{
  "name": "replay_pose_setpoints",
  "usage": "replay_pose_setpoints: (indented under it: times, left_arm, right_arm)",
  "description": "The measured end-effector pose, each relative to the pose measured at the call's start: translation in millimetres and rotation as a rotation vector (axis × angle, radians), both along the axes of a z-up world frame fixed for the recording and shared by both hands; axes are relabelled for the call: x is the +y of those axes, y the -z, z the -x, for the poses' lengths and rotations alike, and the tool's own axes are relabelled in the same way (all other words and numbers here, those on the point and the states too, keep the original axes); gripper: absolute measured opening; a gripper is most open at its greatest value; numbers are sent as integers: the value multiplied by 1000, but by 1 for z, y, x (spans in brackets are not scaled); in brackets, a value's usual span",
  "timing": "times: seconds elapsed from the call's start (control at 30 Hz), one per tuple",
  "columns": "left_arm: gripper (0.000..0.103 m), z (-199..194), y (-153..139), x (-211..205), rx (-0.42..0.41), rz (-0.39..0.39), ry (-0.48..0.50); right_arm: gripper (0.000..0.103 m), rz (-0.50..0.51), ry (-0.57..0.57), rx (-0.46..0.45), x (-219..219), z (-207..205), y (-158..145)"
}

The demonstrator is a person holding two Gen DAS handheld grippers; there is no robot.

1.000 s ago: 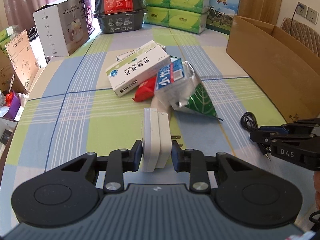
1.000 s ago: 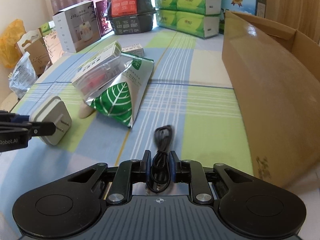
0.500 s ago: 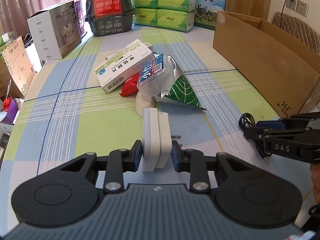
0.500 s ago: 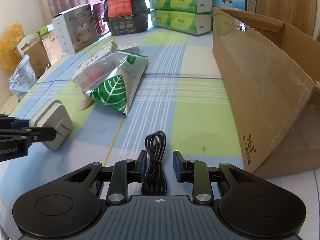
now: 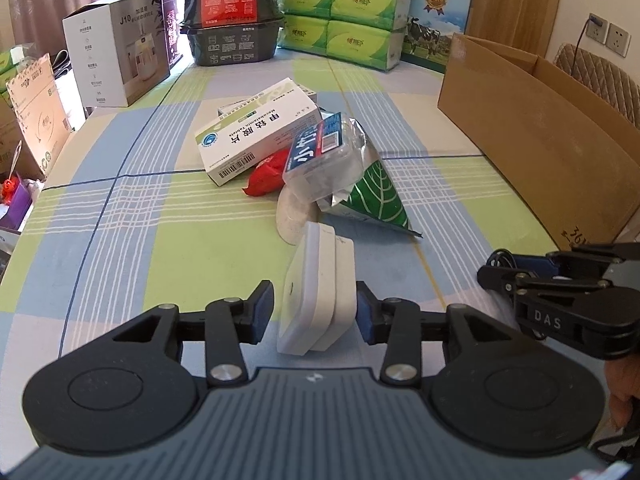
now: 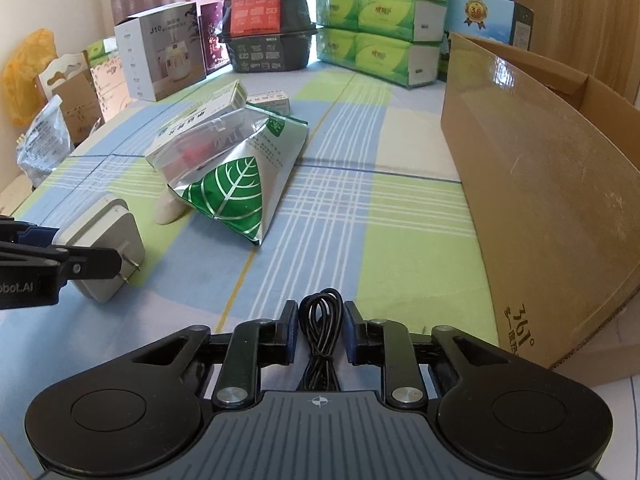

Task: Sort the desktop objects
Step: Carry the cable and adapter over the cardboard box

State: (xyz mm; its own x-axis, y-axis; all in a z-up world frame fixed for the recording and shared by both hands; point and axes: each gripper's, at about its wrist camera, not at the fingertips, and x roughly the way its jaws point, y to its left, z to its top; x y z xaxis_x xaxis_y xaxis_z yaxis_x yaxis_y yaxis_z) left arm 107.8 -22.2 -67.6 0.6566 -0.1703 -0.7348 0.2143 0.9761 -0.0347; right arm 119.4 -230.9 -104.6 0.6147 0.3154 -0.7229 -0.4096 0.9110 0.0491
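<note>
Checked tabletop (image 5: 120, 240): both jaws have just spread, so the white charger (image 5: 316, 300) now leans loose between the left hand-held gripper (image 5: 316, 312), and the black cable (image 6: 322, 332) lies free inside the right hand-held gripper (image 6: 322, 332). Both look set down.

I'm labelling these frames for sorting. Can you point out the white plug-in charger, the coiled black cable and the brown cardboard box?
white plug-in charger (image 5: 316, 304), left wrist view, its upper face.
coiled black cable (image 6: 321, 322), right wrist view, middle of the coil.
brown cardboard box (image 6: 532, 184), right wrist view, its near outer wall.

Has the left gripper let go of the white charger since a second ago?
Yes. The left gripper has opened; the white charger now leans left, loose between its fingers.
</note>
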Motion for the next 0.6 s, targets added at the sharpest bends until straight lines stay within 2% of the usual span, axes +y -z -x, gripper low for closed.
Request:
replay_pose_setpoints:
  times: [0.13, 0.17, 0.2, 0.27, 0.6]
  left_arm:
    - [37, -7, 2, 0, 12, 17, -9]
    - [37, -8, 3, -1, 14, 17, -8]
    - [37, -8, 3, -2, 13, 14, -10]
    - [33, -9, 4, -3, 11, 8, -8]
    - [27, -5, -4, -10, -17, 6, -6]
  right_arm:
    - [17, -22, -2, 14, 0, 0, -2]
    - [9, -26, -3, 15, 0, 1, -2]
    - [8, -29, -6, 16, 1, 1, -3]
    - [8, -37, -8, 17, 1, 1, -5]
    - [6, -86, 9, -7, -3, 1, -14]
